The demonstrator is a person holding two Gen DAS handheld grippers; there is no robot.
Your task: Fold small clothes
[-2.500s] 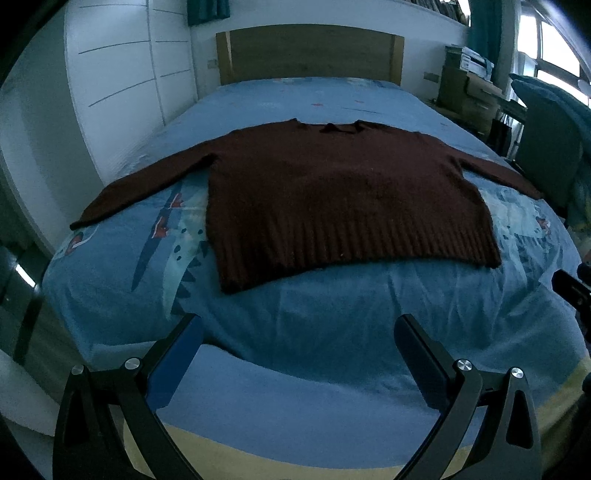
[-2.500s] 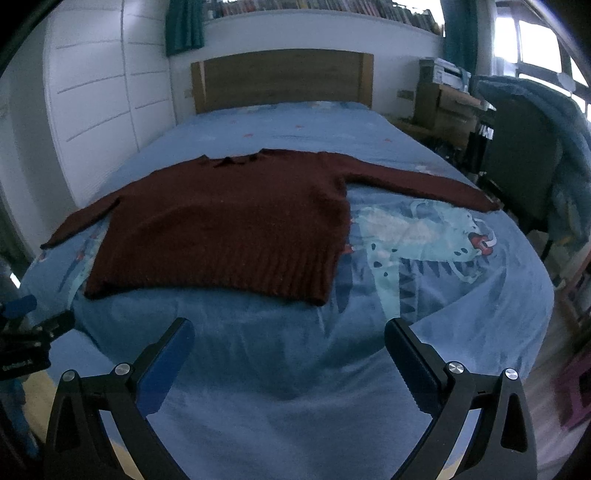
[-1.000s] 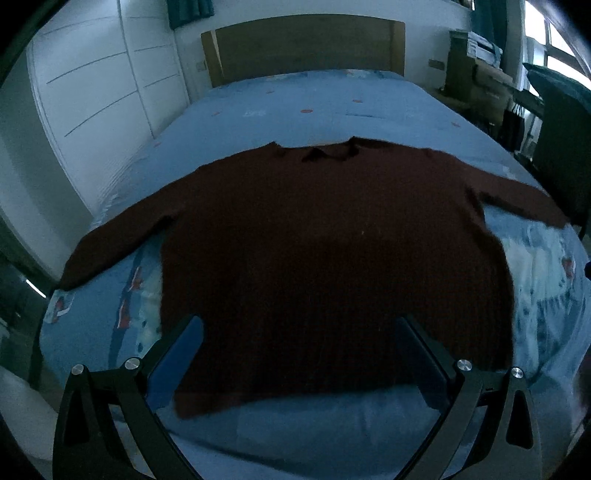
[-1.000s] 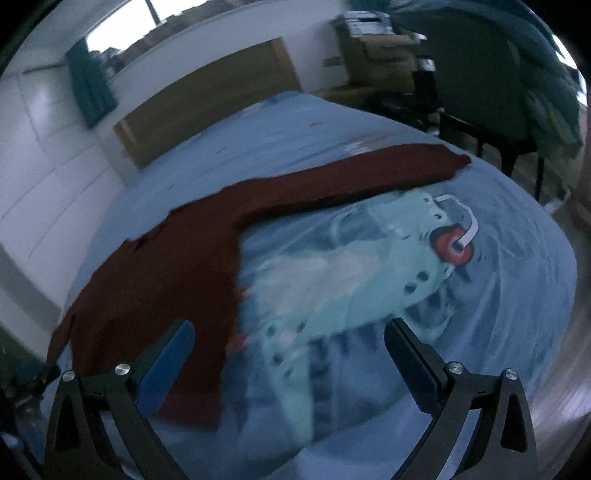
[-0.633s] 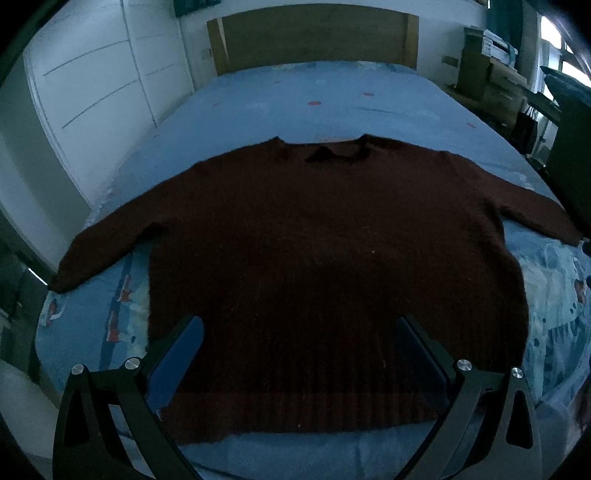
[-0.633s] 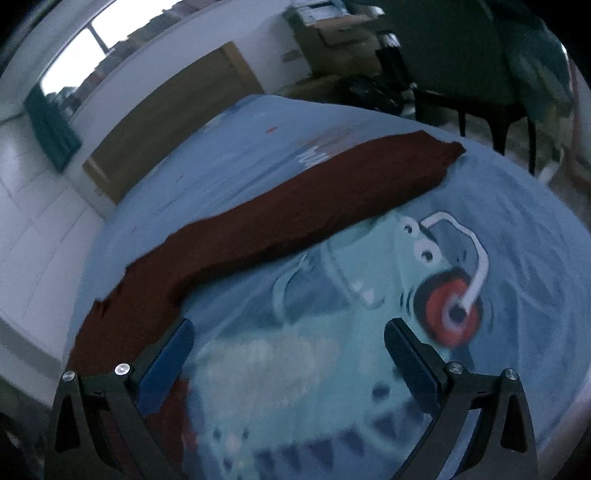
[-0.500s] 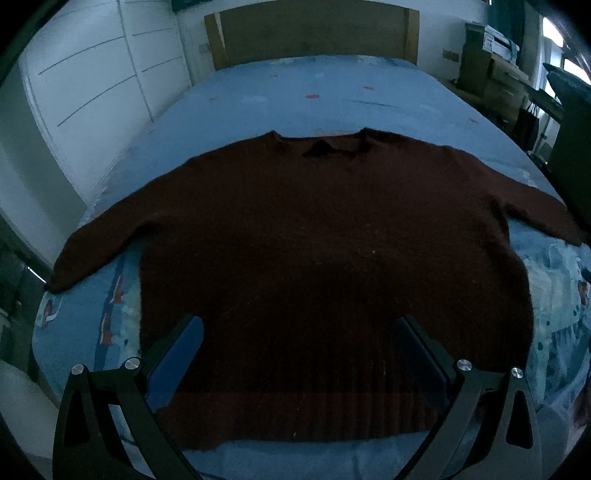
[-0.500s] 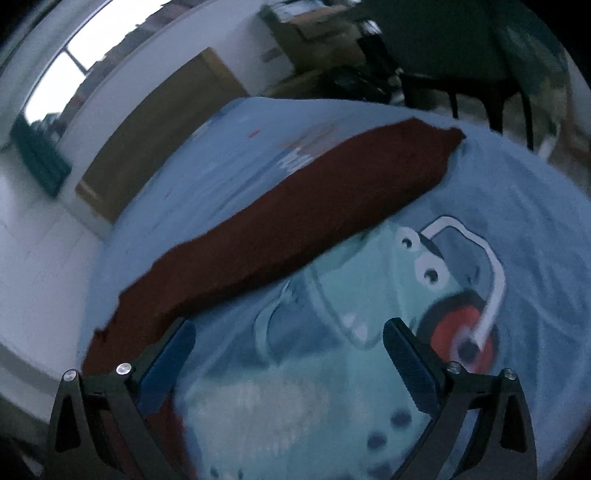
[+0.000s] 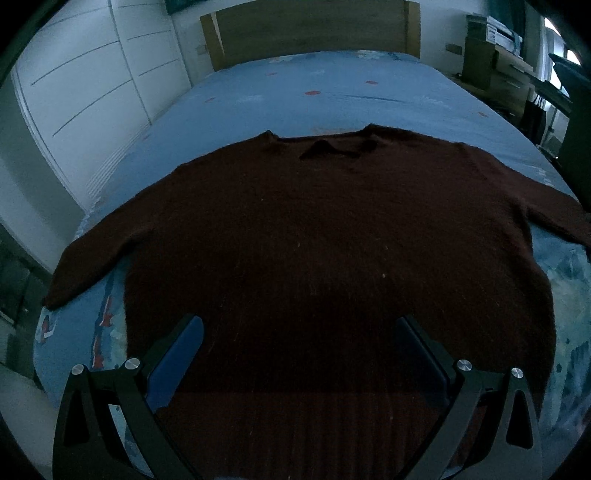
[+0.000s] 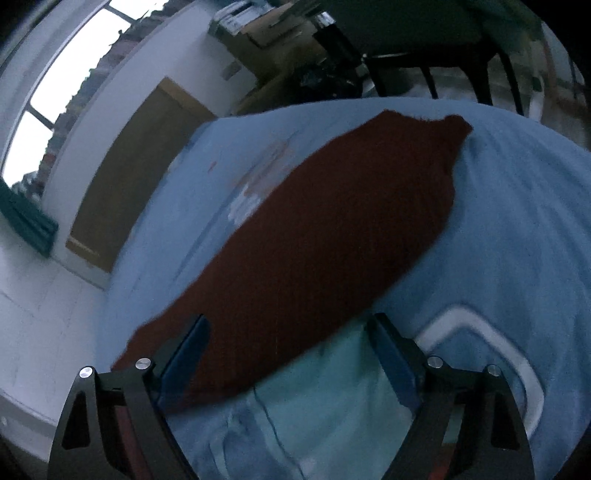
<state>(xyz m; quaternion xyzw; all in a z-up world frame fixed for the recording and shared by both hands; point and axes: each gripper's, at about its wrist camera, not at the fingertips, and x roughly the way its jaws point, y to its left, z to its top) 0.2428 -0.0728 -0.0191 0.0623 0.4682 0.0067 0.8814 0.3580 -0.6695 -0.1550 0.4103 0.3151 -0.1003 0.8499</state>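
A dark red knitted sweater (image 9: 314,258) lies flat on the bed, neck toward the headboard, both sleeves spread out. My left gripper (image 9: 299,343) is open and empty, hovering over the sweater's lower body near the ribbed hem. In the right wrist view the sweater's right sleeve (image 10: 321,243) runs diagonally, with its cuff (image 10: 443,129) at the upper right. My right gripper (image 10: 288,339) is open and empty, low over the sleeve's near part.
The bed (image 9: 332,96) has a blue printed cover and a wooden headboard (image 9: 310,33). White wardrobe doors (image 9: 85,99) stand on the left. A dark chair (image 10: 424,48) and a cluttered desk (image 9: 495,62) stand past the bed's right side.
My left gripper has moved forward over the sweater's body. My right gripper has swung right and come down close over the right sleeve. Both stay open.
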